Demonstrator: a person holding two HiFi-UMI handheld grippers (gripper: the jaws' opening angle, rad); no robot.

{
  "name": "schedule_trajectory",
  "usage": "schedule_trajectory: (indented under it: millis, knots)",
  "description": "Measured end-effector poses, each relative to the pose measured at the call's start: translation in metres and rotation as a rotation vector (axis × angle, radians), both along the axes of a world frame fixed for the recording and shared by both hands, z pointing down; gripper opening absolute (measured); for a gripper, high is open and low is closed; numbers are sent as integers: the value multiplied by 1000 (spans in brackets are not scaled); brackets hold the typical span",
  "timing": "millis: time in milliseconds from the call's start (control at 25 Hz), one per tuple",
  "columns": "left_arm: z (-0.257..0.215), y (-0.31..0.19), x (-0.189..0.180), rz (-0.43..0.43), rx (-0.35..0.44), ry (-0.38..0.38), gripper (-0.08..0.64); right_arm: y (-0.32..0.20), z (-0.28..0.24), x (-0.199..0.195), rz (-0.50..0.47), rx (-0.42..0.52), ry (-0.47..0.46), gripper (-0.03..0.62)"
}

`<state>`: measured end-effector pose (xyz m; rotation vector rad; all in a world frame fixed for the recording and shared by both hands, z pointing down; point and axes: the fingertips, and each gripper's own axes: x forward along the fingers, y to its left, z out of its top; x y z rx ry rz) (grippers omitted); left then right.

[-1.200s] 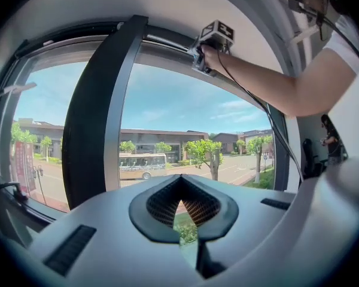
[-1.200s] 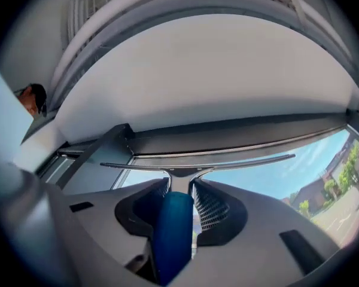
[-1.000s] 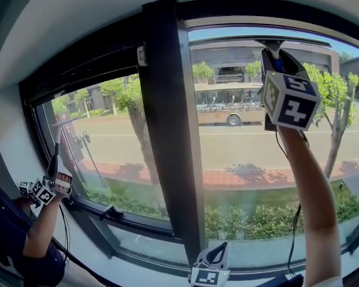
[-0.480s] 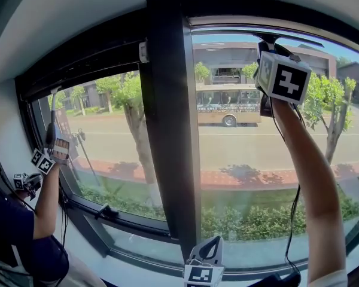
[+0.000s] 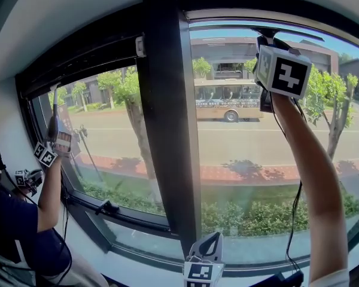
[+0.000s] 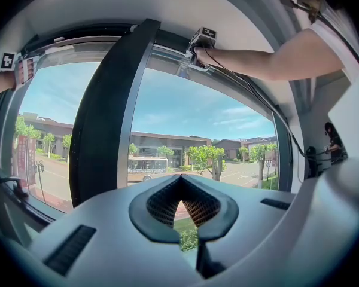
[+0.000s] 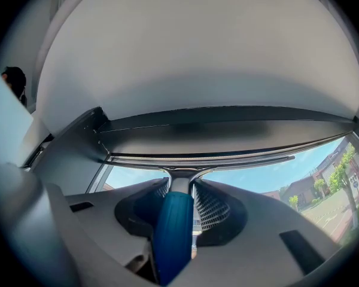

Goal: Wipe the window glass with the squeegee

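At the far left a second person (image 5: 18, 226) stands by the left pane (image 5: 107, 154) with one arm raised. That arm holds a tool (image 5: 55, 137) with marker cubes up against the pane's left edge. What the tool grips is too small to tell. A dark latch (image 5: 107, 208) sits on the lower frame of this pane.

A broad black mullion (image 5: 164, 118) runs from top to bottom and parts the left pane from the glass (image 5: 239, 172) on the right. Low and near, just right of the mullion's foot, the left claw (image 6: 182, 179) points up at the window, well apart from the glass. Its jaws are closed, with the tips together and nothing between them. Only a small gap shows behind the tips.

Through the glass a bus (image 5: 227, 100) stands on a street, with trees, a brick path and a hedge nearer the window.

At the upper right the right arm (image 5: 314, 178) reaches high, with a black cable (image 5: 294, 232) hanging along it. The right claw (image 7: 180, 187) is at the top of the glass, and its marker cube (image 5: 282, 72) faces the head view. Its jaws are clamped on the blue handle of the squeegee (image 7: 170, 232), which stands upright between the ribbed pads. A pale neck rises from the handle to the dark blade (image 7: 227, 162). The blade lies level across the top of the glass, just under the black upper frame (image 7: 227, 130). Whether its rubber edge touches the glass cannot be made out. Above the frame is a pale ceiling (image 7: 197, 46).
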<state>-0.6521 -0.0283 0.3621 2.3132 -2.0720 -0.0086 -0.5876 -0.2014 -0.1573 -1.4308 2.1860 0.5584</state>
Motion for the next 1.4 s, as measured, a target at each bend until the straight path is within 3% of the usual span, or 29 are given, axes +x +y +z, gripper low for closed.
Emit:
schedule_trajectory:
  millis: [720,1400]
  knots:
    - [5,17,-1,-20,-16,-38,2,-3,41,3,23,-21,86,137]
    - [12,50,-1,-58,-39,-50,2,4,131,3,-19,-81,142,137]
